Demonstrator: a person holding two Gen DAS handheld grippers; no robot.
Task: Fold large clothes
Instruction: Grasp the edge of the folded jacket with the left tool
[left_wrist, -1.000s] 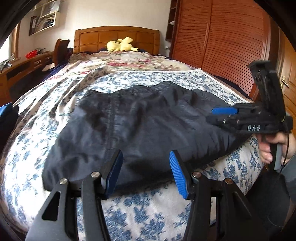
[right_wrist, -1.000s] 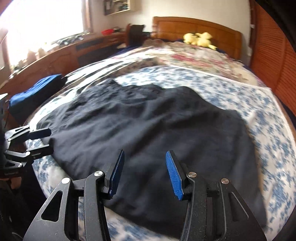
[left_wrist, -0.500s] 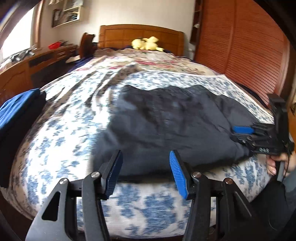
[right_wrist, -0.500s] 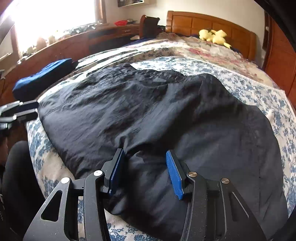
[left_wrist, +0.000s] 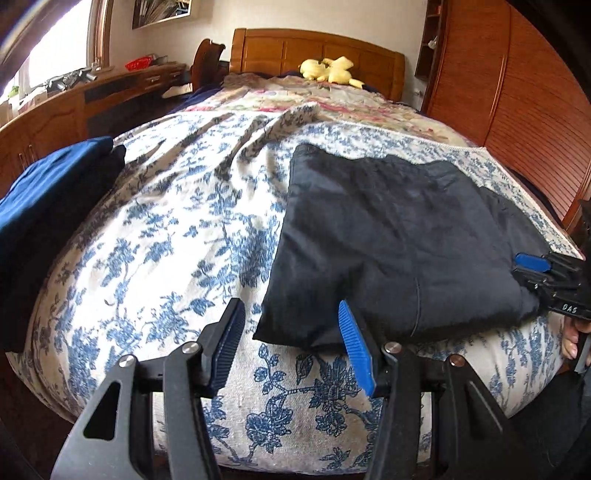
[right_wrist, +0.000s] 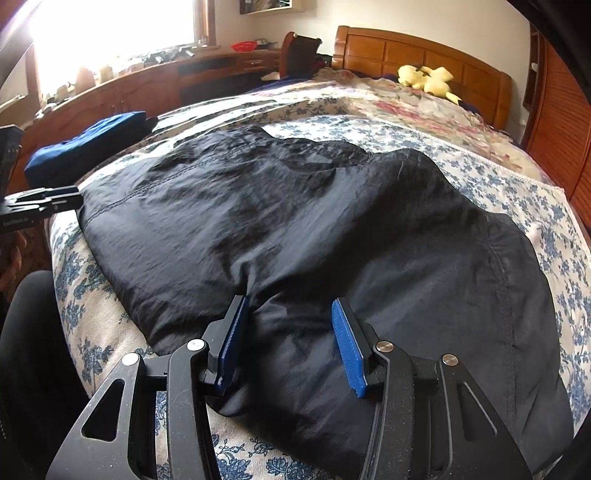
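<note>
A large black garment lies spread on the blue-flowered bedspread at the foot of the bed. My left gripper is open at the garment's near left corner, with the corner between its fingers. My right gripper is open over the garment's near edge, its fingers resting on the cloth. The right gripper also shows at the garment's right corner in the left wrist view. The left gripper shows at the garment's left edge in the right wrist view.
Folded blue and dark clothes lie at the bed's left edge. A yellow plush toy sits by the wooden headboard. A wooden desk runs along the left wall and a slatted wardrobe along the right.
My left gripper has moved left along the bed's edge to the garment's left corner. My right gripper has come down onto the garment's near edge. Both stay open.
</note>
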